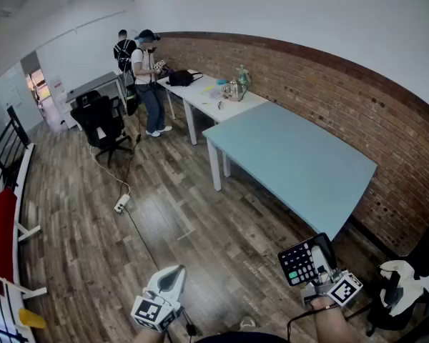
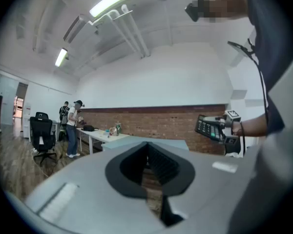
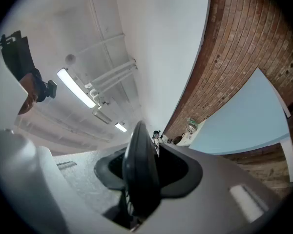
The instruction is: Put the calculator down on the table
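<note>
Blue table [image 1: 293, 156] ahead — right gripper [image 1: 319, 253] fingers clench calculator [image 1: 297, 264]; left gripper [image 1: 176, 271] fingers together.

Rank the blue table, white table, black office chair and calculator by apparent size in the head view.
Blue table
White table
Black office chair, close to the white table in look
Calculator, smallest even though nearest the camera

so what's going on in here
A person holds a two-jaw gripper in each hand. The right gripper is clamped on a black calculator, held in the air just short of the near corner of the light blue table, so it is not set down yet. The left gripper is shut with nothing in it, out over the wood floor.
</note>
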The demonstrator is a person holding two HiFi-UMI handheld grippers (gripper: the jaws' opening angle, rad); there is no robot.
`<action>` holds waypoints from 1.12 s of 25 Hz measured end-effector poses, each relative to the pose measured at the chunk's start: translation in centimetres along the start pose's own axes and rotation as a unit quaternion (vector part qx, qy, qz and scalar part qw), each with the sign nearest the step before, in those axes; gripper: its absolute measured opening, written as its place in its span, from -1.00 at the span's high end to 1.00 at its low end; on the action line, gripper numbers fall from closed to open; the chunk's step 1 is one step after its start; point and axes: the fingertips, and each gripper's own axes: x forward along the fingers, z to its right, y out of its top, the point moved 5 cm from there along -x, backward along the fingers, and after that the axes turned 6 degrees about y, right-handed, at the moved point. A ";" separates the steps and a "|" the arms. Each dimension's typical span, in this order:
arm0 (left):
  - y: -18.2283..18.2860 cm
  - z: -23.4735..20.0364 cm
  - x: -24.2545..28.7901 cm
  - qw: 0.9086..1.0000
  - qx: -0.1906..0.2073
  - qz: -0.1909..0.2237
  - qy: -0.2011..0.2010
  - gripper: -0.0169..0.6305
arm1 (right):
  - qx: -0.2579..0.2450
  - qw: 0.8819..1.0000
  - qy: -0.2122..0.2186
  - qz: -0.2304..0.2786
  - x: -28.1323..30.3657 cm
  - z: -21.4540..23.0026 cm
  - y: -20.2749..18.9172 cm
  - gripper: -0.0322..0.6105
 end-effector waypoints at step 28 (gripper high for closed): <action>4.8 4.0 9.2 0.999 0.029 0.026 -0.004 0.99 | 0.023 0.999 -0.031 0.028 -0.9 8.0 4.3 0.48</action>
